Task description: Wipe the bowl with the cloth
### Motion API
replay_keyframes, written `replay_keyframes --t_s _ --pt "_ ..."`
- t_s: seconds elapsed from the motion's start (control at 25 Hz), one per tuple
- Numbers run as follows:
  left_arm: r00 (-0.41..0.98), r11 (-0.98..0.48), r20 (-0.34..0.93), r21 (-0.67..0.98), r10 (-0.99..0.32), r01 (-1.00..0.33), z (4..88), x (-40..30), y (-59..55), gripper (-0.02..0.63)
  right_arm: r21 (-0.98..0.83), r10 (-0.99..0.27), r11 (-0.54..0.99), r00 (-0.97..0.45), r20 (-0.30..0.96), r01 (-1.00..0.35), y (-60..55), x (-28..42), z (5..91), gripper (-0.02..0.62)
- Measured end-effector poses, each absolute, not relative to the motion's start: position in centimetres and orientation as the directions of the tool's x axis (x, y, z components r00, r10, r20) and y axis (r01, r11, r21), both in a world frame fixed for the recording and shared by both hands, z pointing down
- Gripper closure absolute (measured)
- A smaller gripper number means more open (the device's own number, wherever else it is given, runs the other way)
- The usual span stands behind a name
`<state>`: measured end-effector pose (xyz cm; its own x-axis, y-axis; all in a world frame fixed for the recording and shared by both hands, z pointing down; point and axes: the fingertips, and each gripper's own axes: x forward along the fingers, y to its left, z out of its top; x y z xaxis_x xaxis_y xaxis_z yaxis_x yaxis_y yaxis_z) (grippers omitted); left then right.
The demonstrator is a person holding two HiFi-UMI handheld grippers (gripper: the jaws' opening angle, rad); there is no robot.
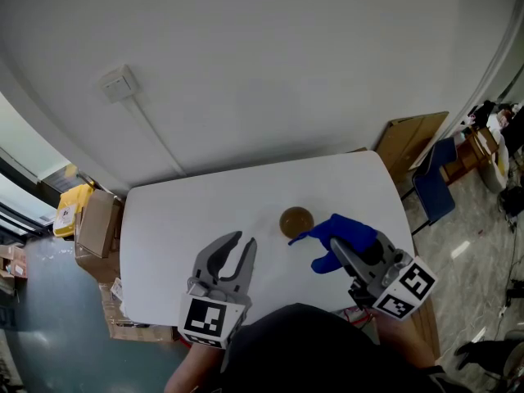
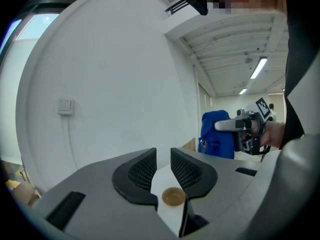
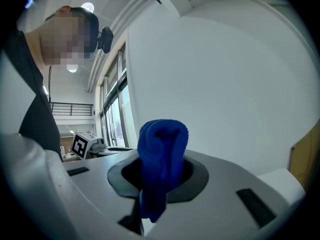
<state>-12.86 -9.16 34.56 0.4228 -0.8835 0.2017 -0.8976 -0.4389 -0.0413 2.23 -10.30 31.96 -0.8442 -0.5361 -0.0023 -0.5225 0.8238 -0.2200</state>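
The fingers of the left gripper (image 1: 243, 240) stood partly open, with a narrow gap between the ribbed pads (image 2: 142, 169), and they held and touched nothing. Through this gap, in the left gripper view, the small brown bowl (image 2: 173, 197) showed beyond the fingertips, apart from them, standing upright on the white worktop (image 1: 188, 219).

The fingers of the right gripper (image 1: 350, 256) were closed on the blue cloth (image 1: 344, 232). The cloth was bunched between them; one part rose past the fingertips and one part hung down below them. In the head view the cloth's front end reached just beside the bowl (image 1: 296, 220); I could not tell if it touched the rim.

The bowl lay ahead of both pairs of fingers, nearer to the right ones, and its inside looked plain brown. Nothing stood between the left fingers and the bowl. Far ahead, a wall switch (image 1: 117, 83) with a cable sat on the white wall. Cardboard boxes (image 1: 94, 223) stood left of the left fingers, past the worktop edge.
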Motion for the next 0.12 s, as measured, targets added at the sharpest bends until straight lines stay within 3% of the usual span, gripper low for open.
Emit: replay_keyframes --t_s 0.12 --pt "0.425 -0.438 0.198 -0.024 -0.883 -0.899 34.43 -12.57 -9.12 0.512 -0.223 -0.533 0.825 -0.846 -0.003 -0.519 -10.21 2.18 31.95 0.529"
